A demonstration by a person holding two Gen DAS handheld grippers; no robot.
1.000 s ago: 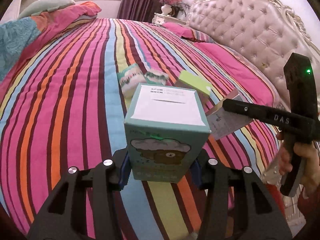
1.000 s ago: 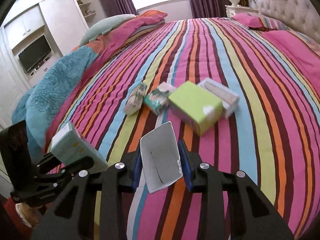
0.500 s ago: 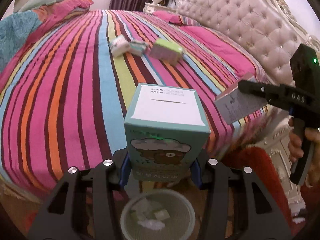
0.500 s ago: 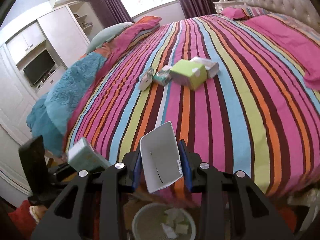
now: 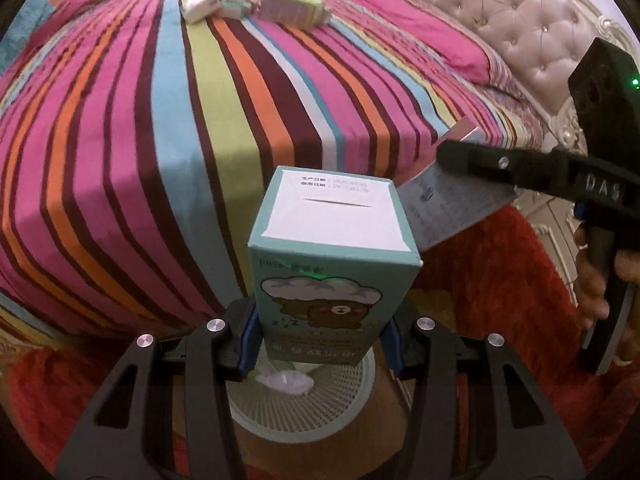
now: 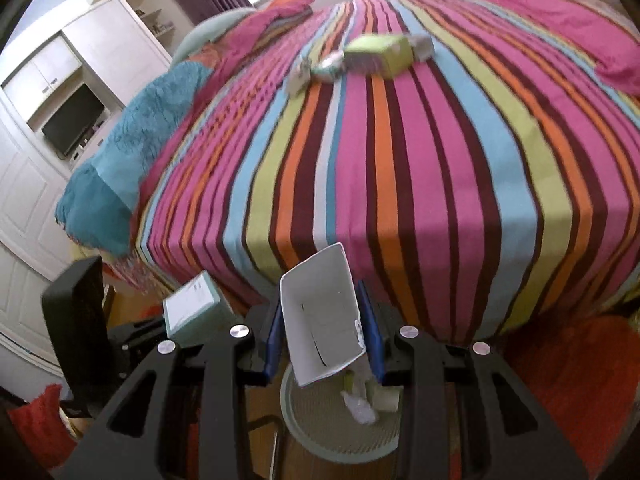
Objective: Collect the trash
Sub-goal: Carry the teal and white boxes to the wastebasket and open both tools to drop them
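Note:
My left gripper [image 5: 318,340] is shut on a teal carton with a bear picture [image 5: 332,256], held upright above a round mesh waste bin [image 5: 300,404] on the floor. My right gripper [image 6: 324,340] is shut on an open white box [image 6: 324,312], held over the same bin [image 6: 340,428], which holds crumpled paper and scraps. The right gripper and its box also show in the left wrist view [image 5: 452,200]; the left gripper's carton shows in the right wrist view [image 6: 192,308]. Several more boxes, one green [image 6: 380,54], lie on the striped bed [image 6: 400,168].
The bed's near edge hangs just beyond the bin. A red rug [image 6: 572,392] covers the floor at the right. A tufted headboard [image 5: 500,20] stands far right. A teal blanket [image 6: 132,152] and white cabinets with a TV [image 6: 72,124] are at the left.
Both grippers have drawn back off the bed and lowered with their boxes. The bin, unseen a second ago, now sits directly under both grippers. The bed's boxes look farther away.

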